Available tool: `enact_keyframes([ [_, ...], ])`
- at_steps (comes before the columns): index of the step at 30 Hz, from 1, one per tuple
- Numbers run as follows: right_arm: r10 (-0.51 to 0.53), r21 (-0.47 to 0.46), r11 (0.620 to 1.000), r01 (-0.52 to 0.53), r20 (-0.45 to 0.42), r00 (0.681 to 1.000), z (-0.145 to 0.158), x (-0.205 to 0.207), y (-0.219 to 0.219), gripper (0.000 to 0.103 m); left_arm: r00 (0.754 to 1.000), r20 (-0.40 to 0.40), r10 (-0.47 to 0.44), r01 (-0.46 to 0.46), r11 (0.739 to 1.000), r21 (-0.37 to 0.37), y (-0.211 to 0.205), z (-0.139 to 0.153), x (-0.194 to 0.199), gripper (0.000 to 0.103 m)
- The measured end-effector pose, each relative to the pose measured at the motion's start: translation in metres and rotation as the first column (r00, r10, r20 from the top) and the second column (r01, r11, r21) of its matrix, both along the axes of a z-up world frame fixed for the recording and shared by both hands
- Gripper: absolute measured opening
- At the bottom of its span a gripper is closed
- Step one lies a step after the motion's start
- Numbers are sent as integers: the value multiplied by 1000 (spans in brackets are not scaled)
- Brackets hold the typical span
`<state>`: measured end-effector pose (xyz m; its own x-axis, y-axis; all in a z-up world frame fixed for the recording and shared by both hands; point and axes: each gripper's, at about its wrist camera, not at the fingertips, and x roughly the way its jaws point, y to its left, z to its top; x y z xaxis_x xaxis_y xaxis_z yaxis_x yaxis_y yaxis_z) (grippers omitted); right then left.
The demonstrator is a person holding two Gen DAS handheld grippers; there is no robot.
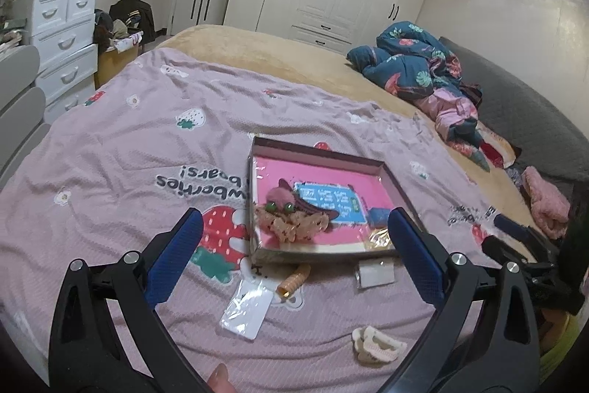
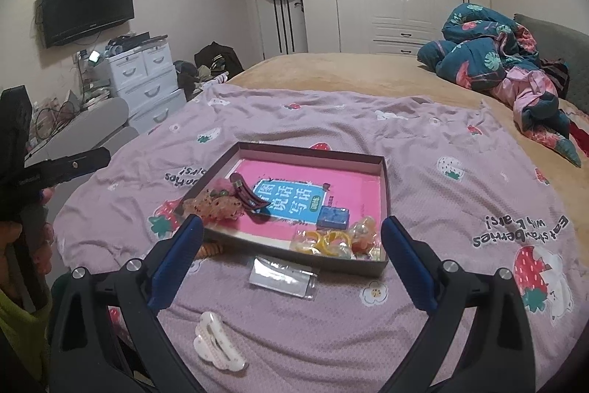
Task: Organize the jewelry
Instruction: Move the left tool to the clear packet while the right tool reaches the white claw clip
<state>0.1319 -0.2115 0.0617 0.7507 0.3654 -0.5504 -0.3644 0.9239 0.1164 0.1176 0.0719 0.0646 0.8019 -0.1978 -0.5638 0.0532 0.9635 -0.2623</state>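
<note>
Bedroom, with a lilac strawberry-print sheet point(image 1: 147, 142) spread over the bed as the work surface. From the left wrist view, the left gripper point(image 1: 294, 256) hangs above the sheet with its blue pads spread wide and nothing between them. Ahead lies a shallow box point(image 1: 395, 181) with a pink floor, already holding a frilly scrunchie point(image 1: 291, 221) and a dark hair clip point(image 1: 313, 205), so it looks like the collecting tray. Outside it, just beside the near wall, lie a coiled orange hair tie point(image 1: 294, 280), a white card in a clear sleeve point(image 1: 246, 310), a small plastic bag point(image 1: 375, 274) and a cream claw clip point(image 1: 375, 345)

From the right wrist view, the right gripper point(image 2: 292, 264) is likewise wide and empty, aimed at the box's near edge. Yellow rings in wrapping point(image 2: 333, 240) sit in the near right corner. The small bag and the claw clip lie closest, probably the next pickups
</note>
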Motion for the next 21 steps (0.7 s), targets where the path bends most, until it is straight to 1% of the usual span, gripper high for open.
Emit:
enact_keyframes([
  [8, 38, -35, 999, -39, -26, 999, -12, -16, 9, 97, 999, -34, -7, 7, 1000, 18, -4, -14, -13, 94],
  [15, 46, -39, 998, -48, -51, 998, -22, -25, 10, 97, 999, -44, -25, 26, 999, 38, -10, -18, -20, 94],
  [21, 53, -45, 997, -56, -55, 997, -25, -32, 11, 97, 998, -55, -43, 46, 997, 63, -17, -23, -28, 94],
])
